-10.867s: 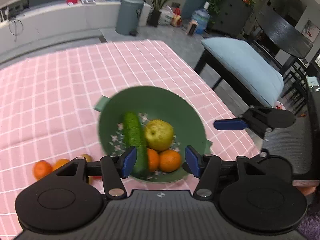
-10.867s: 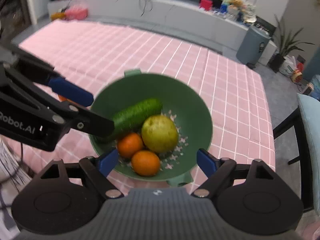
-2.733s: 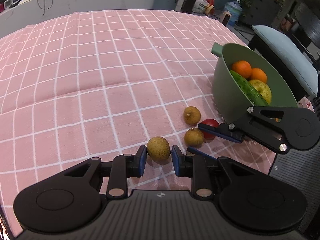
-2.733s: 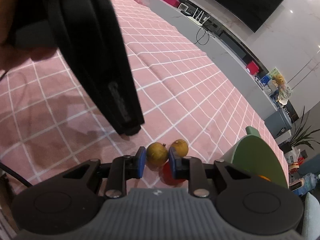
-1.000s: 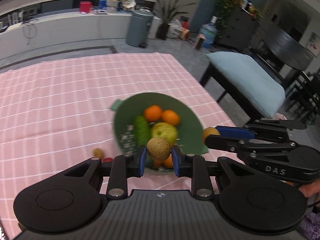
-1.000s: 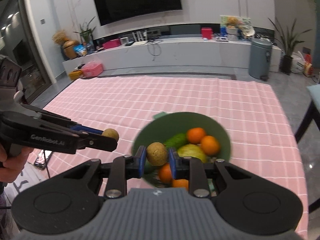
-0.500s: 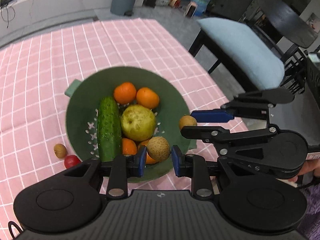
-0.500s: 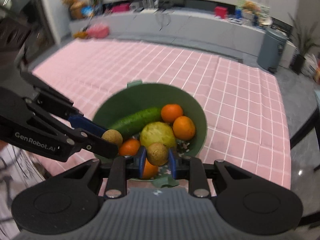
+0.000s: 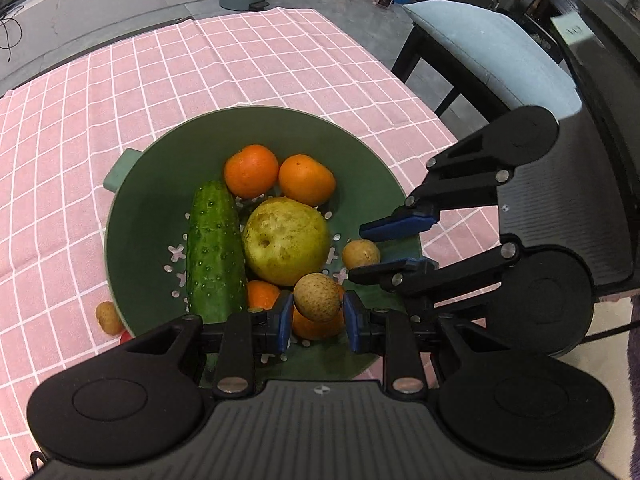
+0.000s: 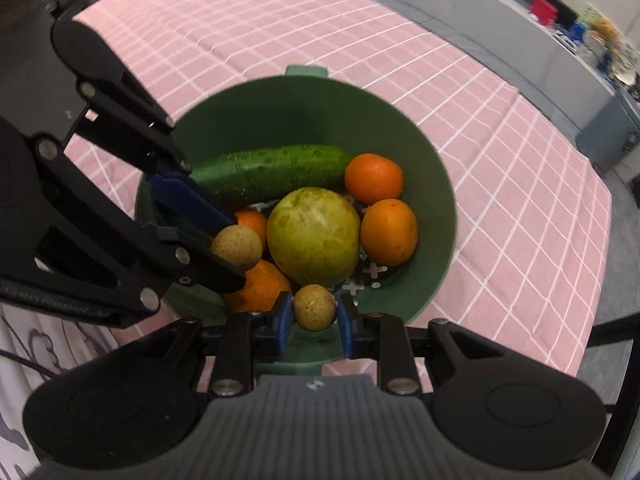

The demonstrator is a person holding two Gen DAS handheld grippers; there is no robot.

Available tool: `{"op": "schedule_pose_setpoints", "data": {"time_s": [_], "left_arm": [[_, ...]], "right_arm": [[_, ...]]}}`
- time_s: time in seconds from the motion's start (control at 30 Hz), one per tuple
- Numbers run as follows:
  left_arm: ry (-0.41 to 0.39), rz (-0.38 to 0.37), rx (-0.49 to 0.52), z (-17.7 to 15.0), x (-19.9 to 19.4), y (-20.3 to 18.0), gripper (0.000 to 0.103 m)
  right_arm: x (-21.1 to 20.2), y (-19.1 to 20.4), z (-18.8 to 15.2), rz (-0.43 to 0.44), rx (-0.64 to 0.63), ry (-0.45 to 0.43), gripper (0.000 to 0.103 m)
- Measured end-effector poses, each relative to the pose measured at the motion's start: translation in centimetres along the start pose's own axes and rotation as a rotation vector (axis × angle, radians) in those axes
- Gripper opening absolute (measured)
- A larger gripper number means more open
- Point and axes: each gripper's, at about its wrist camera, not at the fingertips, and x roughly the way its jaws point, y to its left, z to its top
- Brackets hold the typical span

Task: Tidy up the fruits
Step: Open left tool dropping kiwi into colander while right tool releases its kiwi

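- A small brown fruit is held clamped in the left gripper's jaws, low in the frame's centre, over the green bowl.
- A second brown fruit is held clamped in the right gripper's jaws, just inside the bowl's near rim.
- If released together, the fruits could be knocked against each other or against the crowded oranges and bounced onto the counter.
- The grippers are close together; a collision is judged possible.

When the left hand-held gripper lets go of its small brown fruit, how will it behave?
The small brown fruit is round, so it probably rolls off the piled oranges beneath. The green colander slopes inward, likely keeping it inside. It looks light and firm.
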Motion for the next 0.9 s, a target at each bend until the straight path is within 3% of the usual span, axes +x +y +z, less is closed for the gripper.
{"op": "schedule_pose_setpoints", "data": {"time_s": [0.63, 0.77, 0.9], "left_arm": [[0.001, -0.020, -0.023, 0.1, 1.9, 0.9, 0.032], [-0.012, -0.012, -0.042, -0.1, 1.3, 1.2, 0.045], [-0.040, -0.021, -0.035, -0.3, -0.1, 1.0, 0.055]], "right_arm": [[1.5, 0.2, 0.5, 0.011, -0.043, 0.042, 0.020], [1.4, 0.5, 0.6, -0.001, -0.037, 0.046, 0.022], [0.8, 0.6, 0.6, -0.018, -0.023, 0.038, 0.032]]}}
